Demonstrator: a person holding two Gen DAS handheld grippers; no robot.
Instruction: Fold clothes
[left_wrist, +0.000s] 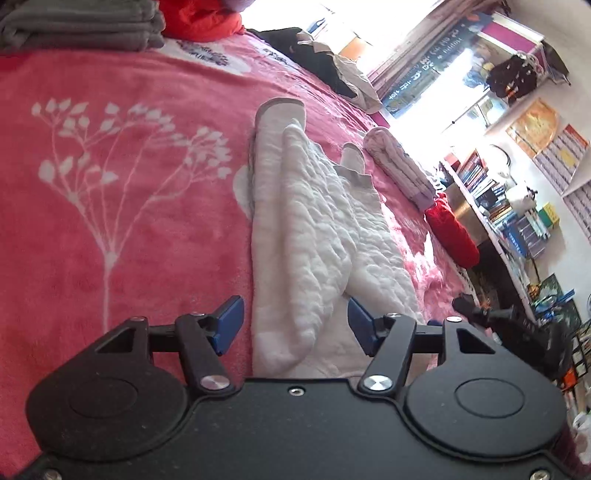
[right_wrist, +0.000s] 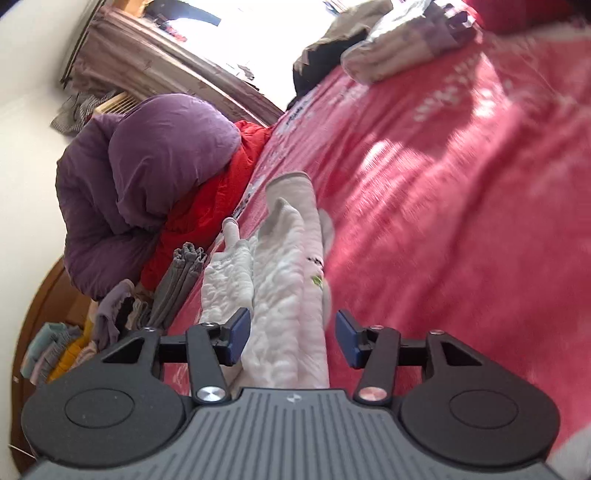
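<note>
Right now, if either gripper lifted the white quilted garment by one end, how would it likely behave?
The white quilted garment would probably droop; it already lies in soft folds on the pink blanket. It looks thin, likely light. Both the left gripper and right gripper are open.

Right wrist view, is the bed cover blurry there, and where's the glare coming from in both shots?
Right wrist view: the pink blanket smears with motion blur, and the window is blown out. Left wrist view: the blanket is sharp, but the window is overexposed and fisheye bends the shelves.
</note>
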